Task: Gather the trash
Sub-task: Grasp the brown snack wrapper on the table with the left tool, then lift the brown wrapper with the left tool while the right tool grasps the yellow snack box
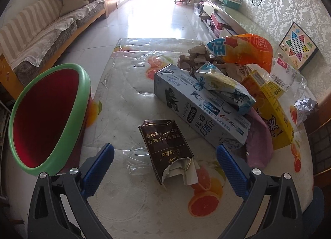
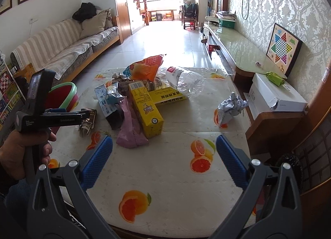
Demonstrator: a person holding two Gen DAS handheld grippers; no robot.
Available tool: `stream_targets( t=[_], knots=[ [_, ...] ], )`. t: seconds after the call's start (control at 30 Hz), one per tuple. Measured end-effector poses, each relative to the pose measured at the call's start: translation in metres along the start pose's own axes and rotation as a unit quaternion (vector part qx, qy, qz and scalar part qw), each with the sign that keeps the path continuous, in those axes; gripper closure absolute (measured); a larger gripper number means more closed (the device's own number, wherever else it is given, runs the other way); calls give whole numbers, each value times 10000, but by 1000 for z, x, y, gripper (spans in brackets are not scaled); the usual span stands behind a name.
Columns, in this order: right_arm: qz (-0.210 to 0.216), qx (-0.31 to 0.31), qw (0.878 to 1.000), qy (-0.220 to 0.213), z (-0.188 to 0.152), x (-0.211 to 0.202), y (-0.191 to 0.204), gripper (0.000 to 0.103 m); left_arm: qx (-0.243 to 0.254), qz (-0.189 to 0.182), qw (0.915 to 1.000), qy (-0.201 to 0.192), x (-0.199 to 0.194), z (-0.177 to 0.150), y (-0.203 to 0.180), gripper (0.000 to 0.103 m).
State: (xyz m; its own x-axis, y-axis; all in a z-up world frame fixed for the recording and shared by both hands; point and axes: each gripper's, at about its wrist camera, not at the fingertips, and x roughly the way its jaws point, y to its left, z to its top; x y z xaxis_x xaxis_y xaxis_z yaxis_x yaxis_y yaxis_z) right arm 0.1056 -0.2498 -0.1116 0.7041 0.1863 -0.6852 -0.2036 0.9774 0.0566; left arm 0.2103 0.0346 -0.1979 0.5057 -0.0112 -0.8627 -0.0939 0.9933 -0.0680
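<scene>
Trash is lying heaped on the fruit-print table (image 1: 124, 98), the torn brown cigarette pack (image 1: 165, 150) sitting between the wide-open, empty left gripper (image 1: 165, 157), while the right gripper (image 2: 164, 150) is hovering agape, holding nothing, near the red bin (image 1: 47, 115).

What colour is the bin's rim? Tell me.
Light green, around a red inside; the bin shows best in the left wrist view.
</scene>
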Motion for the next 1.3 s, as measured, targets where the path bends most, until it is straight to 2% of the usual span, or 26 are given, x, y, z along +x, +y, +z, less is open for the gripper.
stream_targets(
  t=[0.17,0.27,0.37,0.4,0.5,0.7,1.0,1.17,1.3],
  knots=[
    [-87,72,9999,45,-8,-4,-9,5,-54,126,9996,253,23,10,-1,11],
    [-129,112,9998,75,-12,-6,-14,5,-93,196,9990,385,32,11,-3,20],
    [-181,93,9997,110,-15,-5,-16,5,-200,115,9984,517,38,9,-4,38],
    [-188,95,9997,127,-15,-4,-16,5,-214,93,9982,555,39,8,-4,47],
    [-192,64,9997,143,-15,-1,-15,5,-189,41,9984,527,36,3,-4,56],
    [-156,-82,9997,141,-9,11,-6,5,-118,-96,9990,410,19,-8,-1,58],
    [-42,-401,9991,105,9,37,17,5,-98,-269,9996,-11,-26,-23,7,58],
    [4,-613,9979,209,21,65,31,5,-41,-412,9985,-351,-56,-29,6,58],
    [68,-493,9983,286,34,94,35,5,-25,-551,9971,-518,-70,-30,12,58]
  ],
)
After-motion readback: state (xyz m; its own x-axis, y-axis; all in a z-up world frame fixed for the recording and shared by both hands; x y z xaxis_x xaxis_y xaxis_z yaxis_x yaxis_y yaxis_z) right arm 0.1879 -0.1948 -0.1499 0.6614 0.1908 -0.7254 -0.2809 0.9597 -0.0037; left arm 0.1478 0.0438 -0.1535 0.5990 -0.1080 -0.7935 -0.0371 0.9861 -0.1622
